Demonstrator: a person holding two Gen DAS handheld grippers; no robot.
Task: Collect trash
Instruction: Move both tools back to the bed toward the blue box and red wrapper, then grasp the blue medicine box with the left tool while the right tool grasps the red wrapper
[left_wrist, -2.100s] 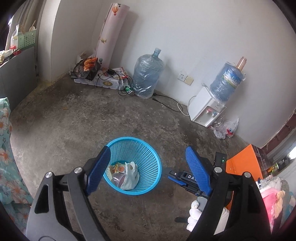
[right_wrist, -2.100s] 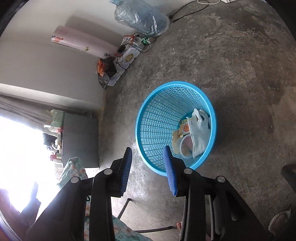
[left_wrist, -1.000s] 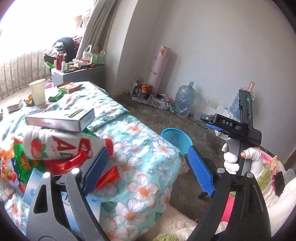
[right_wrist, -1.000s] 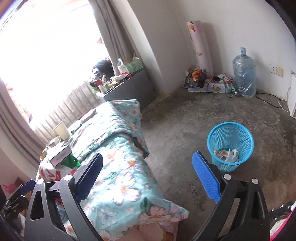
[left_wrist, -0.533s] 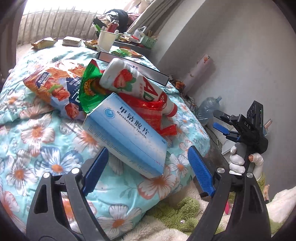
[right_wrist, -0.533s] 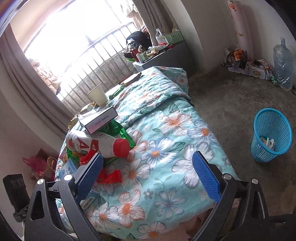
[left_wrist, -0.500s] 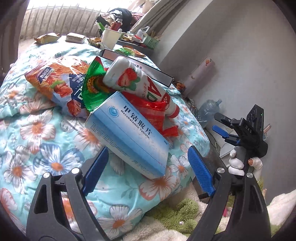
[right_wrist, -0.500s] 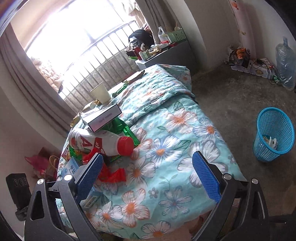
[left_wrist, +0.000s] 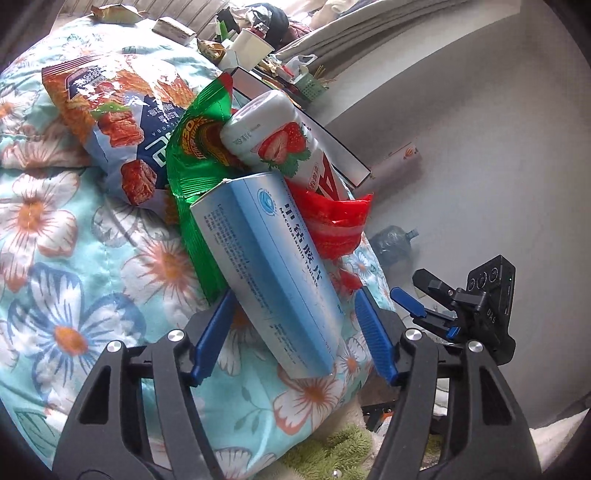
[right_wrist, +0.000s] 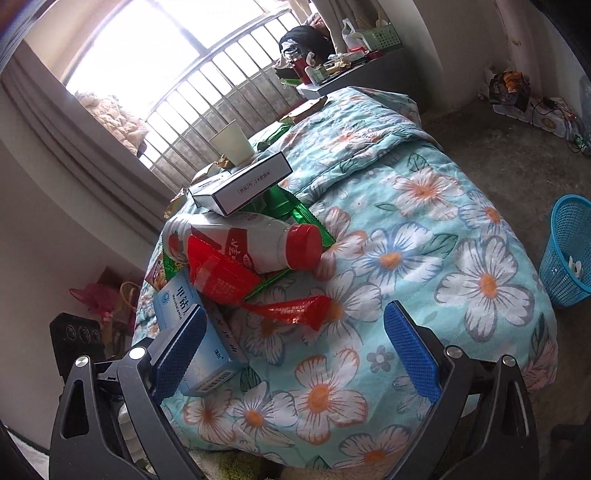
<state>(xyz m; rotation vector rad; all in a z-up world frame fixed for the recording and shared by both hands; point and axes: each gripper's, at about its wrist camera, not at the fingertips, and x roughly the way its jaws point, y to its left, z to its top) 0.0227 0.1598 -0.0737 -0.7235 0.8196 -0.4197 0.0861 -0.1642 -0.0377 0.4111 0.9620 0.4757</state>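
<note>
A pile of trash lies on the floral quilt (left_wrist: 55, 295). Nearest in the left wrist view is a pale blue medicine box (left_wrist: 269, 273). My left gripper (left_wrist: 293, 326) has this box between its blue pads; the jaws are closing, with small gaps still showing on both sides. Behind the box lie a strawberry milk bottle (left_wrist: 277, 144), a green wrapper (left_wrist: 192, 158), a red wrapper (left_wrist: 332, 225) and a snack bag (left_wrist: 118, 122). My right gripper (right_wrist: 295, 354) stands wide open over the quilt, just in front of a red wrapper (right_wrist: 291, 308), holding nothing.
The blue trash basket (right_wrist: 569, 251) stands on the concrete floor right of the bed. A flat white box (right_wrist: 243, 184) and a paper cup (right_wrist: 232, 144) sit further back on the quilt. A cluttered grey cabinet (right_wrist: 354, 74) is by the window.
My left gripper has rolled and closed in on the medicine box, and its jaws have narrowed around it. The right gripper has come lower and nearer to the trash pile.
</note>
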